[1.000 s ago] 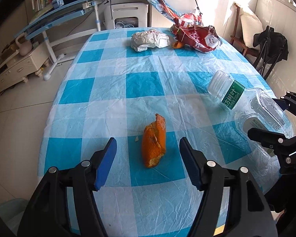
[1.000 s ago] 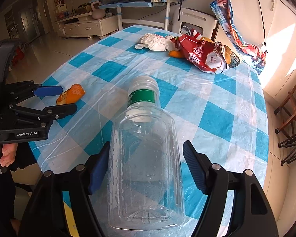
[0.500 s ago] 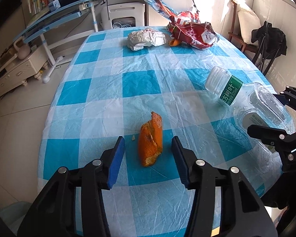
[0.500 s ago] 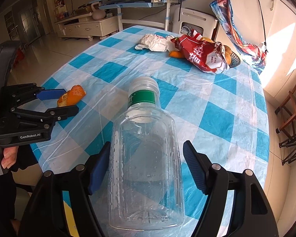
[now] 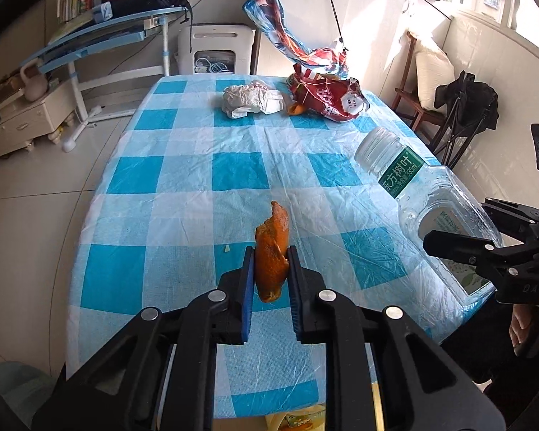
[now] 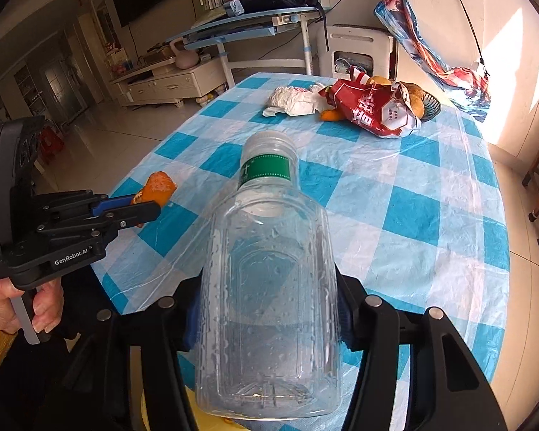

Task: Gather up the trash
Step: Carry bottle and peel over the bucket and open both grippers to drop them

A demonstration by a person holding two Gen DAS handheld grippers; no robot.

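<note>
An orange peel [image 5: 275, 222] hangs just above the blue-checked tablecloth [image 5: 233, 172], pinched between the blue pads of my left gripper [image 5: 270, 256], whose jaws are still closing on it. In the right wrist view the same peel [image 6: 158, 186] sticks out of the left gripper [image 6: 140, 208]. A clear, empty plastic bottle [image 6: 269, 287] with a green label fills my right gripper [image 6: 267, 298]; its jaws are closing and the fingers press the bottle's sides. From the left wrist view the bottle [image 5: 431, 208] sits in the right gripper [image 5: 456, 222] at the table's right edge.
At the table's far end lie a crumpled white paper [image 5: 251, 100], a red snack bag [image 5: 327, 98] and a small orange piece [image 5: 296, 109]. A wooden chair [image 5: 420, 100] stands right of the table. Something yellow [image 5: 298, 420] shows below the near edge.
The left jaws have shut on the orange peel and raised it off the cloth. The right jaws have narrowed onto the bottle, which now tilts up off the table.
</note>
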